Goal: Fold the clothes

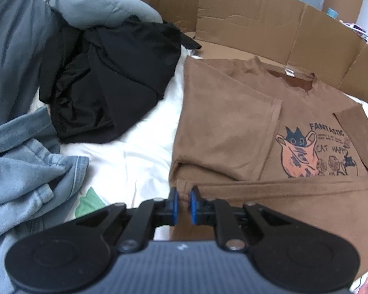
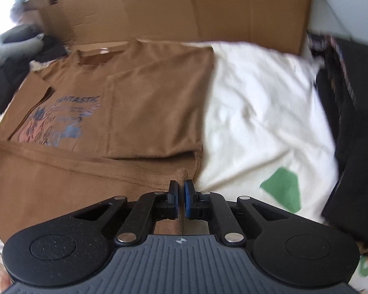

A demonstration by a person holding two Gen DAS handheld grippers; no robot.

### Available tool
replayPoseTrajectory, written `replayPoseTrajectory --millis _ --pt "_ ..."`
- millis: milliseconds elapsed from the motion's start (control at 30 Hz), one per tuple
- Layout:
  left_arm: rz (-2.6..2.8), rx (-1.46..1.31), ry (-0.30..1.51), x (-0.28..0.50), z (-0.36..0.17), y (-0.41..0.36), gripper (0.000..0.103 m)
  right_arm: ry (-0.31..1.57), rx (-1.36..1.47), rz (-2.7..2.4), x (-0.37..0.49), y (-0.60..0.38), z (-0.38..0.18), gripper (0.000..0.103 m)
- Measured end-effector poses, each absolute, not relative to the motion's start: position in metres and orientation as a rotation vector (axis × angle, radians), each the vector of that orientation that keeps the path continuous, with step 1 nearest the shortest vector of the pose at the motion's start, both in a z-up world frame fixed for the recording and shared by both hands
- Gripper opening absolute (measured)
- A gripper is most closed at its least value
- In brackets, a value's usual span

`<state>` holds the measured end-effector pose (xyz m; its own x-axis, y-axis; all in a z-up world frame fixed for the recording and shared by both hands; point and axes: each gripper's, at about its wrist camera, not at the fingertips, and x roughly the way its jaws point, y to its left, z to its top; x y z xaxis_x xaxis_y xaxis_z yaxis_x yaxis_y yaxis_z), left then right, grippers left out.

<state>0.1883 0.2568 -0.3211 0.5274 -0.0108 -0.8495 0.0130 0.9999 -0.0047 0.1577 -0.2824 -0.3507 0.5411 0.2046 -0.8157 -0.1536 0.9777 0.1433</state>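
A brown T-shirt (image 1: 233,122) with a cat print and the word FANTASTIC lies on a white sheet, both sleeves folded in over its front. Its bottom hem is lifted and folded toward the print. My left gripper (image 1: 182,202) is shut on the hem's left corner. In the right wrist view the same brown T-shirt (image 2: 147,103) shows blurred, and my right gripper (image 2: 181,197) is shut on the hem's right corner, cloth pinched between the blue pads (image 2: 189,196).
A black garment pile (image 1: 110,83), denim clothing (image 1: 24,166) and a grey pillow (image 1: 98,5) lie to the left. Cardboard walls (image 1: 257,24) stand behind the shirt. The white sheet (image 2: 265,112) with a green patch (image 2: 283,191) stretches right, toward dark clothing (image 2: 350,134).
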Motion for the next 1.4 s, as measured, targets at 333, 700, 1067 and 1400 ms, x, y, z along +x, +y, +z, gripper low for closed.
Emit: replayPoseTrajectory --millis 333,700,1067,1400 --pt "-0.020 -0.019 0.955 0.191 -0.294 0.258 0.009 0.890 0.020 0.189 0.151 -0.284 -0.308 0.002" --pt "-0.027 -0.024 0.850 0.202 -0.237 0.260 0.009 0.814 0.052 0.154 0.152 -0.295 -0.256 0.002" --pt "-0.022 -0.029 0.764 0.235 -0.191 0.255 0.009 0.734 0.073 0.141 0.180 -0.300 -0.198 0.002" --pt "0.020 -0.051 0.743 0.277 -0.176 0.254 0.009 0.725 0.142 0.110 0.226 -0.303 -0.173 0.002"
